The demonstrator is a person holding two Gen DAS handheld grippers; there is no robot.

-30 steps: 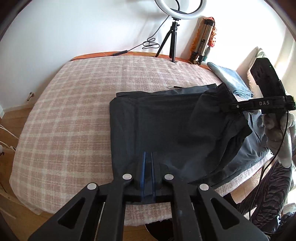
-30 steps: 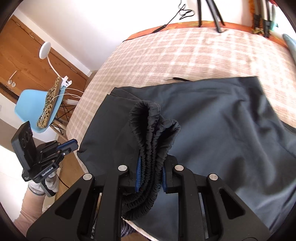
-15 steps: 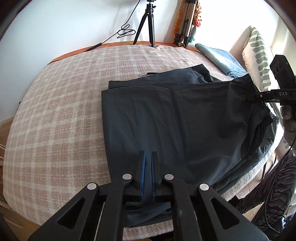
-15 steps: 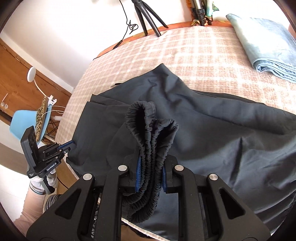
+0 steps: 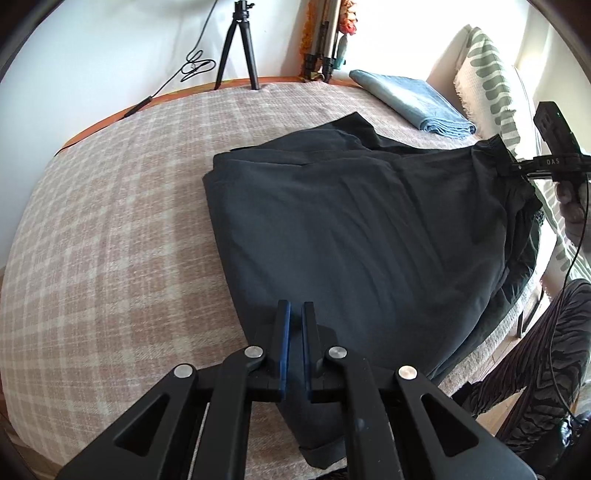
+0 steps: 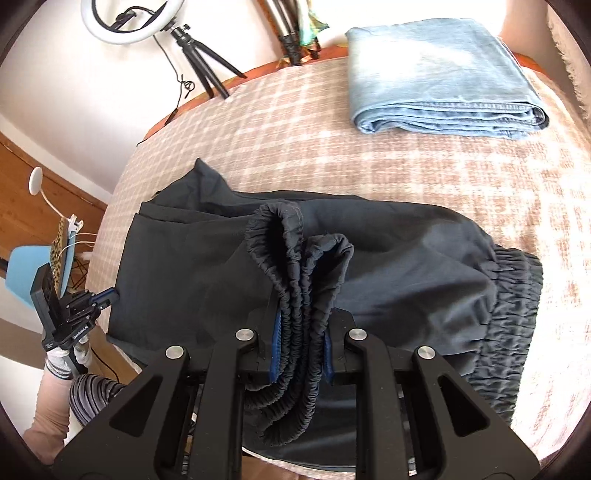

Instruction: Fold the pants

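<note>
Dark grey pants (image 5: 351, 229) lie spread across the checked bed cover (image 5: 110, 240). At the near edge my left gripper (image 5: 295, 306) is shut on a thin edge of the cloth at the leg end. In the right wrist view it (image 6: 107, 295) sits at the pants' left corner. My right gripper (image 6: 301, 314) is shut on the bunched elastic waistband (image 6: 295, 258), which stands up between its fingers. From the left wrist view that gripper (image 5: 509, 166) holds the waistband up at the far right, with the pants (image 6: 406, 251) pulled out between the two grippers.
Folded light-blue jeans (image 6: 436, 74) lie at the far right of the bed, beside a patterned pillow (image 5: 491, 74). A ring light on a tripod (image 6: 129, 18) stands behind the bed. A blue chair (image 6: 26, 266) is at the left. The person's striped trouser leg (image 5: 546, 350) is by the bed's edge.
My right gripper has carried the waistband to the right, towards the jeans, drawing the pants out flatter. The left gripper has shifted along the bed edge, still gripping the cloth.
</note>
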